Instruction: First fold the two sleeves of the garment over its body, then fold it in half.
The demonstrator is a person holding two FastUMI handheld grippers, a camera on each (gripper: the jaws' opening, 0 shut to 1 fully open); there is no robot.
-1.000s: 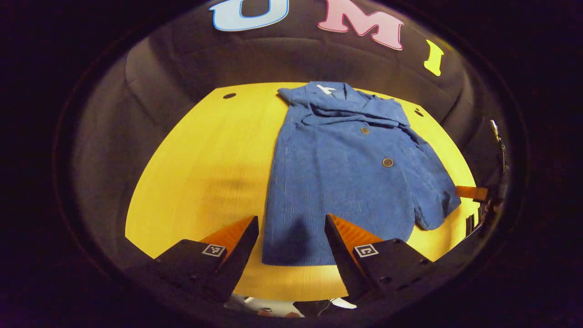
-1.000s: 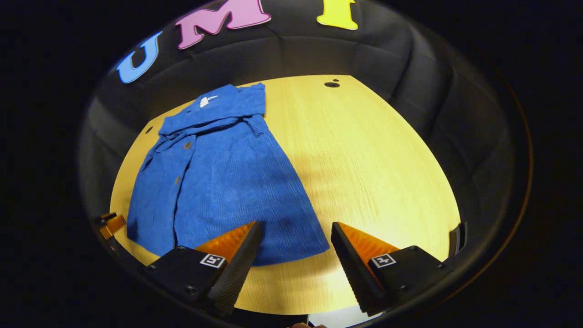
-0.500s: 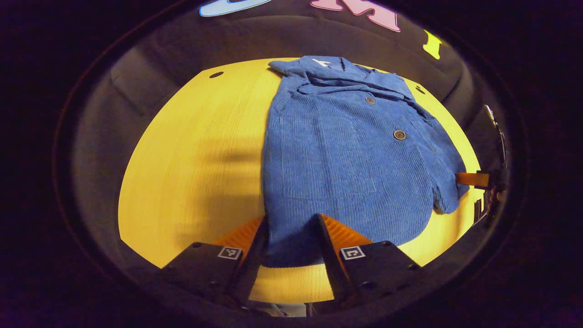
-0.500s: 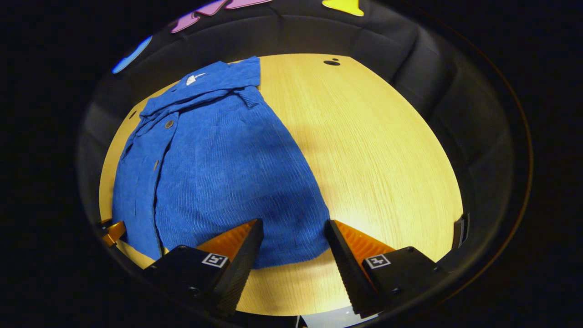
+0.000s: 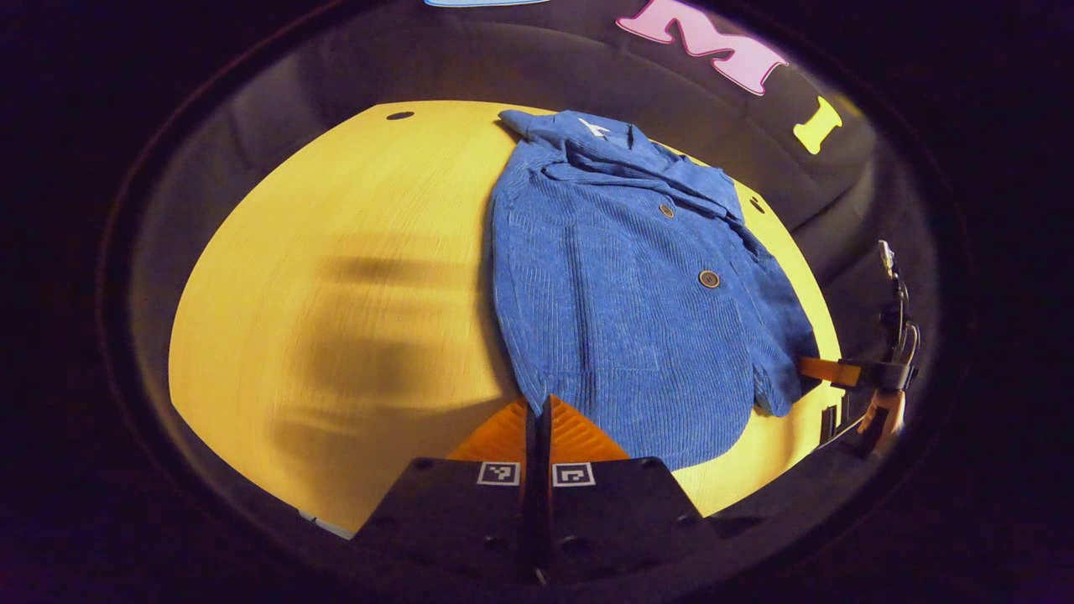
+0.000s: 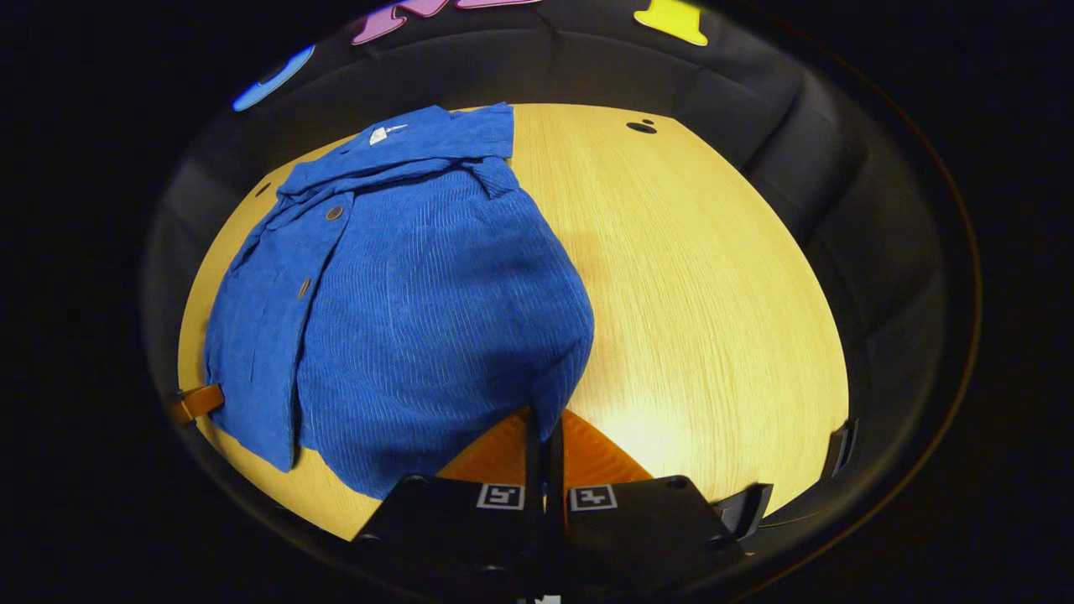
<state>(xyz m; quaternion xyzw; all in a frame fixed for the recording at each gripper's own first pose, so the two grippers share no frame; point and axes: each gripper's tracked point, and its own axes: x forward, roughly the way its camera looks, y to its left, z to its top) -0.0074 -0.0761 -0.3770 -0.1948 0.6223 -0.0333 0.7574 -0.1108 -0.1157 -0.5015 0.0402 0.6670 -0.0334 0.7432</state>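
Note:
A blue corduroy jacket (image 5: 621,285) lies flat on the yellow wooden table (image 5: 336,252), collar at the far end, both sleeves folded in over its body. In the left gripper view my left gripper (image 5: 537,404) is shut on the jacket's near hem corner. In the right gripper view my right gripper (image 6: 544,417) is shut on the other near hem corner of the jacket (image 6: 403,285), and the cloth bulges up just ahead of the fingers. The right gripper's orange finger (image 5: 826,369) shows at the jacket's far side edge. The left gripper's orange finger (image 6: 197,403) shows at the jacket's left edge.
Bare tabletop (image 6: 713,294) stretches to the right of the jacket in the right gripper view and to its left in the left gripper view. A small dark hole (image 5: 399,115) (image 6: 642,127) marks each far corner. The padded black booth wall rings the table.
Both grippers were open over the hem, moved down to it and closed on its two near corners. The hem now puckers up at each pinch.

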